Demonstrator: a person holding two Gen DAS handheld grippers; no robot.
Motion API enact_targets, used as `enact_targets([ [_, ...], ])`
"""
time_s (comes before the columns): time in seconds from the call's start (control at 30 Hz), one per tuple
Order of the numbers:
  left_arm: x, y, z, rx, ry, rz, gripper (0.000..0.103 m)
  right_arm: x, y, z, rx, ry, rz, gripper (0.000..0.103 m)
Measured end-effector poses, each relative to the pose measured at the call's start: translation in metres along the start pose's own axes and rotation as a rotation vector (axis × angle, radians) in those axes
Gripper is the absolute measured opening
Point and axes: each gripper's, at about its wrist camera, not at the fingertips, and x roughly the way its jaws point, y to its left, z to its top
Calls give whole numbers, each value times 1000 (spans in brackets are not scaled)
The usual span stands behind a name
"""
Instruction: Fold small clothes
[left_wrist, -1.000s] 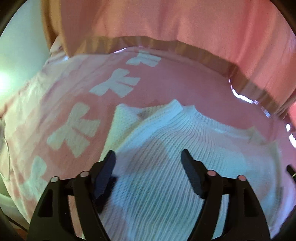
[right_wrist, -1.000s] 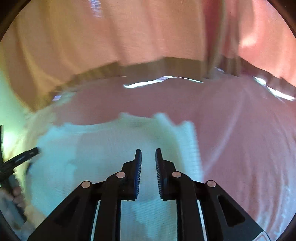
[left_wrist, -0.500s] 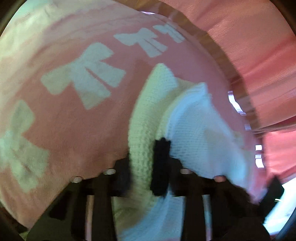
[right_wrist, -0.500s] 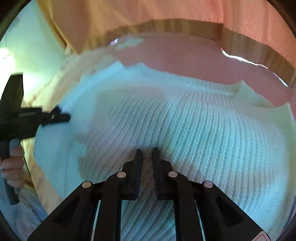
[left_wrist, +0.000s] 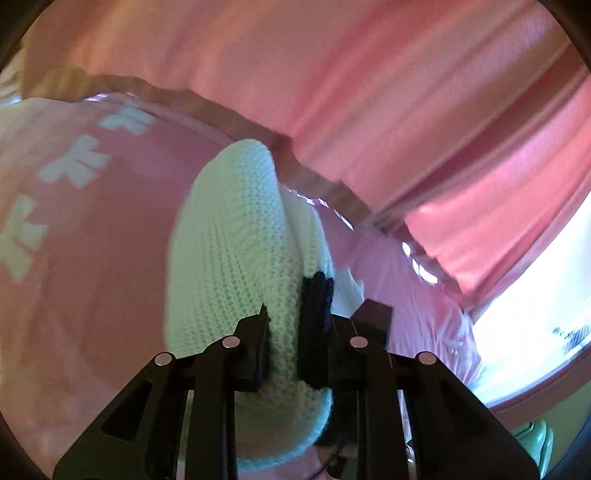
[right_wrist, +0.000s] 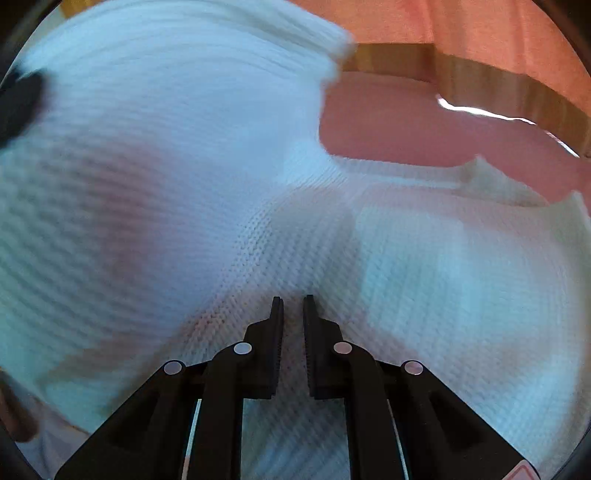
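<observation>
A small white knitted sweater (right_wrist: 424, 266) lies on a pink blanket with white bow prints (left_wrist: 74, 229). My left gripper (left_wrist: 286, 314) is shut on a thick folded edge of the sweater (left_wrist: 229, 251) and holds it lifted off the blanket. In the right wrist view that lifted part (right_wrist: 147, 155) arches over the left half, with the left gripper dark at the far left edge (right_wrist: 18, 103). My right gripper (right_wrist: 293, 306) is shut, tips resting on the flat part of the sweater, with no cloth between the fingers.
A pink curtain (left_wrist: 369, 92) hangs behind the bed, above a wooden rail (right_wrist: 480, 74). A bright window area (left_wrist: 535, 325) shows at the right. The blanket extends left and behind the sweater.
My left gripper closed on the sweater's left edge and lifted it up and over toward the right. My right gripper stayed shut and came down onto the sweater's middle.
</observation>
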Motion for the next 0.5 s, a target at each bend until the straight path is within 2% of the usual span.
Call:
enact_targets([
  [0.1, 32, -17, -6, 17, 37, 25, 21, -34, -18, -10, 0, -10, -85, 16],
  [0.17, 63, -25, -17, 40, 76, 64, 23, -54, -40, -19, 25, -10, -142, 16],
  [0.23, 89, -29, -29, 64, 117, 104, 27, -74, -71, -30, 101, -21, -199, 19],
  [0.3, 106, -31, -41, 60, 155, 125, 32, -90, -100, -38, 196, -20, -201, 21],
  [0.37, 95, -31, -45, 56, 147, 96, 45, -102, -112, -41, 244, -38, -186, 21],
  [0.4, 86, -32, -44, 60, 136, 70, 49, -110, -114, -41, 247, -55, -175, 26],
  [0.43, 67, -30, -43, 59, 108, 32, 64, -114, -112, -40, 245, -66, -165, 31],
  [0.47, 53, -32, -39, 55, 78, 13, 78, -119, -105, -41, 242, -82, -150, 41],
  [0.5, 28, -28, -33, 44, 11, -13, 82, -124, -99, -39, 240, -109, -115, 49],
])
